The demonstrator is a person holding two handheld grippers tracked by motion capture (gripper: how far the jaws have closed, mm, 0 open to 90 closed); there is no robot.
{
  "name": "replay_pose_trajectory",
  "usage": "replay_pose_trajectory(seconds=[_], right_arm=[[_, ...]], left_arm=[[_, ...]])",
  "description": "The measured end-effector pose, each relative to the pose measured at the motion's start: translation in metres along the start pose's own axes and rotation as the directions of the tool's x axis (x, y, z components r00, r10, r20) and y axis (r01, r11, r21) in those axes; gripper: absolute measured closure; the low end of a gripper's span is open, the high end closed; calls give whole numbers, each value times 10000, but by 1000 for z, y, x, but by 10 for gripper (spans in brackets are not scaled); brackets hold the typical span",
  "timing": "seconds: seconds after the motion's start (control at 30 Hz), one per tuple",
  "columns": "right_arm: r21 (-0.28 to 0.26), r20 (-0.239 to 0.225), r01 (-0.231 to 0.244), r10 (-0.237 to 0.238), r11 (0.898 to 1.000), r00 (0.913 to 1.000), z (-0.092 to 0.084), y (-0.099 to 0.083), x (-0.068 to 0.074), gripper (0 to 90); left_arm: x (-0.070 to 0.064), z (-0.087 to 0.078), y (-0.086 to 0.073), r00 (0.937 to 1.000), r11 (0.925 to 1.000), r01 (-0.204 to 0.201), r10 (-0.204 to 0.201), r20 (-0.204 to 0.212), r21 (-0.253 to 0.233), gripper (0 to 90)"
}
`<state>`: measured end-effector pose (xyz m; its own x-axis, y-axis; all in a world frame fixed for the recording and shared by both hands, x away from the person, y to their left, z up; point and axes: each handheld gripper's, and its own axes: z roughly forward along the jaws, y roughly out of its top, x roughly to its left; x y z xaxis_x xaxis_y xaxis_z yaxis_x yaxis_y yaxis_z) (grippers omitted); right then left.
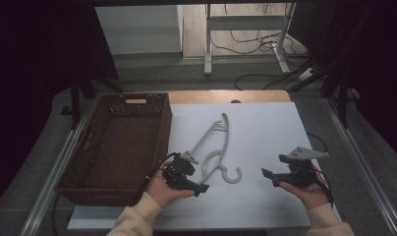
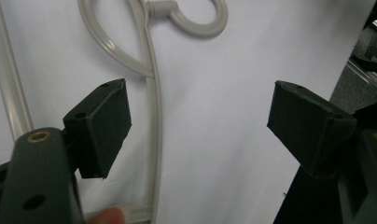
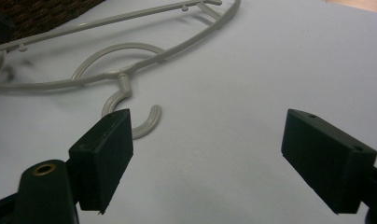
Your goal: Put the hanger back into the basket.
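High view: hanger (image 1: 213,147) flat on table | left gripper (image 1: 202,187) beside it | both fingers spread (empty)

Legible text, labels, brands, numbers, signs: none. The grey plastic hanger (image 1: 213,147), the woven basket (image 1: 113,147), the white table top (image 1: 265,137) and both pairs of black jaws carry no readable marking in the high view or either gripper view.
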<state>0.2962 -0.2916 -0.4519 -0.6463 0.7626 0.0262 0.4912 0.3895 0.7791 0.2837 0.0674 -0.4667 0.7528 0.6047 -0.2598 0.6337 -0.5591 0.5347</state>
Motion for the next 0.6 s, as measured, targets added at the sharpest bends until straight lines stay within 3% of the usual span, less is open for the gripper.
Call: replay_pose_trajectory(seconds=[0.6], right_arm=[[88,-24,59,-59,9999,10000,2,0,1,168]], left_arm=[[8,25,-9,9990,9978,332,-314,-322,568,276]])
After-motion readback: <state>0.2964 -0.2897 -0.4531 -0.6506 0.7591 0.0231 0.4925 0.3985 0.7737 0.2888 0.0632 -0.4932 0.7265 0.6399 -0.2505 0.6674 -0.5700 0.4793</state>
